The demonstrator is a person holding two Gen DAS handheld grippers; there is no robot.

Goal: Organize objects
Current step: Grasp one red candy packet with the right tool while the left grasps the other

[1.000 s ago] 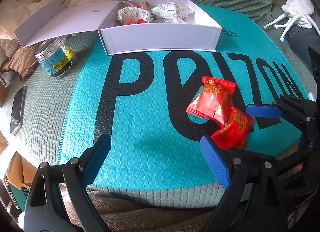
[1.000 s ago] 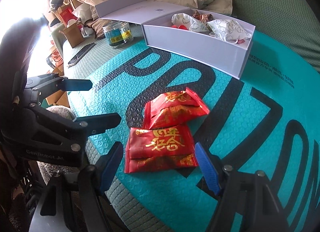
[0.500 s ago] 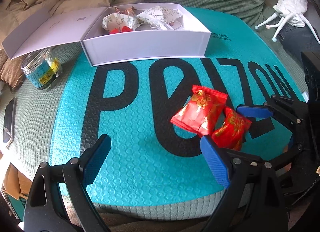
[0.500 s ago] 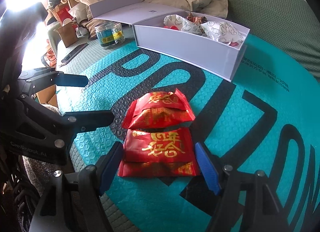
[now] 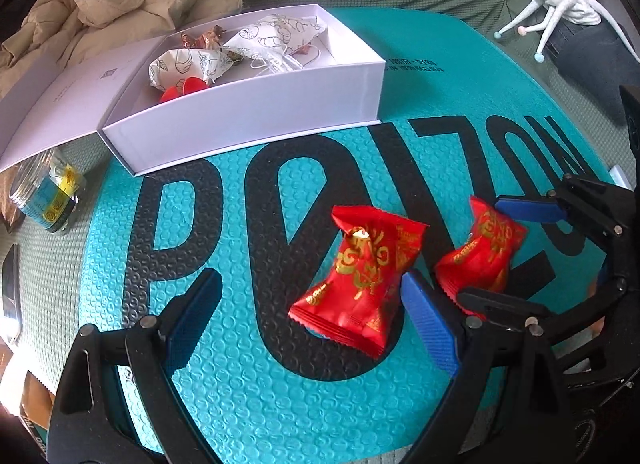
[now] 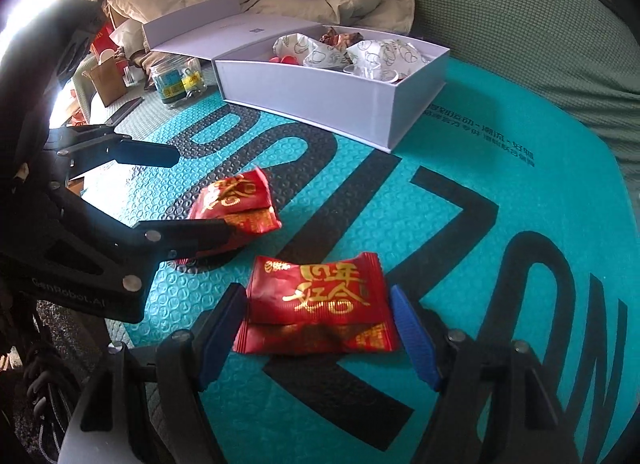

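Both claws are open. The right claw straddles one red packet lying on the teal mat. The left claw straddles the other packet; pad contact cannot be determined. The open white box sits well beyond.

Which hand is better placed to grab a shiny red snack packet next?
Right, probably: the right gripper already straddles a red foil snack packet, pads on both sides. The left gripper has its red packet off-centre, near one finger.
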